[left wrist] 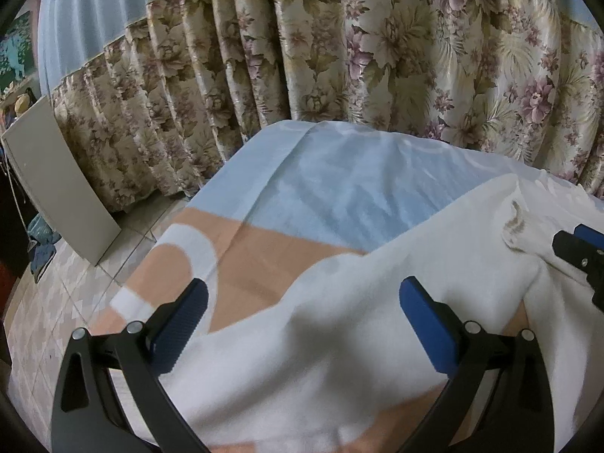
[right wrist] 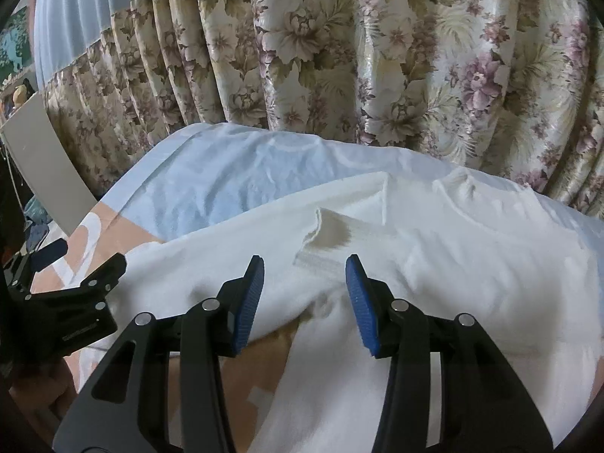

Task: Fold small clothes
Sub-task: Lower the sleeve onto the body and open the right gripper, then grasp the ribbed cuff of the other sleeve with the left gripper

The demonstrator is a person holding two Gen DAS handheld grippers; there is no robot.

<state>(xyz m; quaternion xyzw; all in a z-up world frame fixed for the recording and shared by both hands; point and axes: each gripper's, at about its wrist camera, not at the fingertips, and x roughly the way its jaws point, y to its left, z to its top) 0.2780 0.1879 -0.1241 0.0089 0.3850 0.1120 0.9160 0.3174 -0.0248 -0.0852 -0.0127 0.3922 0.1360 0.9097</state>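
My left tool [left wrist: 302,298] and right tool [right wrist: 304,279] both gape empty over the shirt [right wrist: 453,264]: light, limp cotton; I'd pinch a hem or sleeve edge.

White garment [right wrist: 453,264], floral curtain [right wrist: 339,56], blue-and-peach sheet [left wrist: 302,204].

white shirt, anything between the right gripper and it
Nothing visible. The right gripper hangs open right over the white shirt, its stained sleeve cuff just ahead of the fingertips, with no other object between. The left gripper, also open, is off to the side over the same shirt.
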